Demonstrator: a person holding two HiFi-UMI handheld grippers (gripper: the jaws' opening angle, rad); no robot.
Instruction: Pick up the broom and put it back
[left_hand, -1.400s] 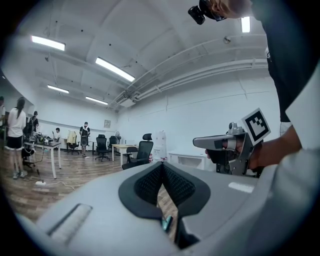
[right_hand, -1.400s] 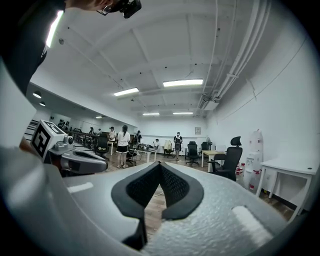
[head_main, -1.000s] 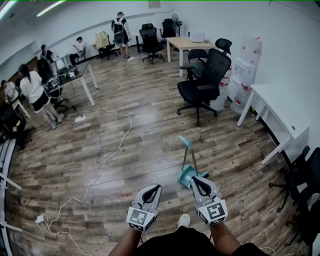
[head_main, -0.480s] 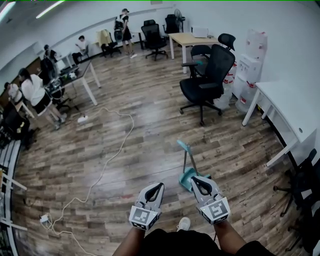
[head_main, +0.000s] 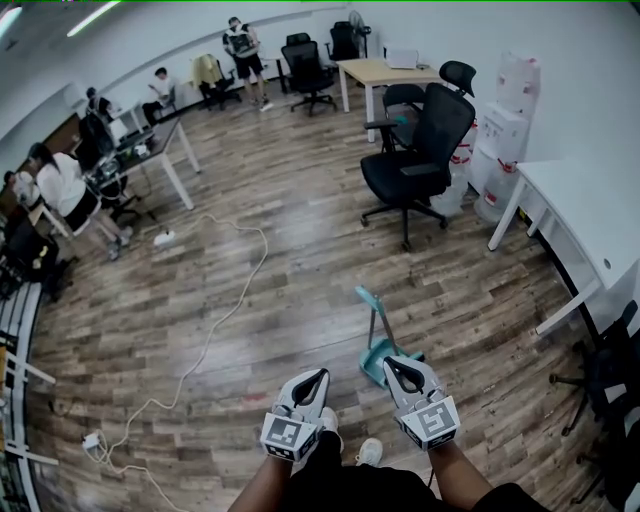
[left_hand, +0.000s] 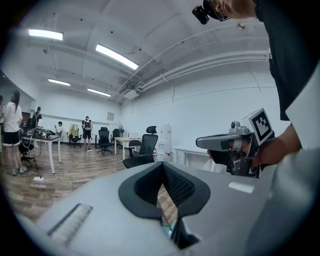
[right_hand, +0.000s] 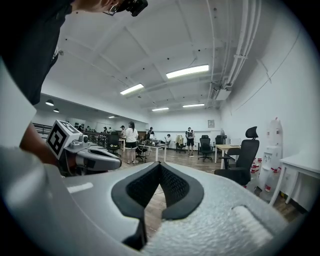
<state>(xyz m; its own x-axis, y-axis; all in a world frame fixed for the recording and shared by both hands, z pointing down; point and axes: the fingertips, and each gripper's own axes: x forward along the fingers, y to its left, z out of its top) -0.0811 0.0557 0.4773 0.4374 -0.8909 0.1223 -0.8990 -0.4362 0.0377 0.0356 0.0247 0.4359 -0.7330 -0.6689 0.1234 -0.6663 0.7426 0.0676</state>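
At the middle of an open-plan office, a person holds two grippers out low over the floor, close to a teal broom.

Wood-plank floor (head_main: 280, 250) fills most of the scene. A long white desk (head_main: 590, 230) runs along the right wall, and a black office chair (head_main: 415, 160) stands near its far end. Several people (head_main: 60, 185) are at desks far off to the left. A white cable (head_main: 215, 320) snakes across the planks. The broom (head_main: 374, 350) stands upright on the floor with its dustpan, just ahead of the right gripper (head_main: 388, 362) and not touching it. The left gripper (head_main: 322, 373) is level beside the right one, with a gap between them. Each gripper's jaws are clenched tip to tip, and neither holds anything.
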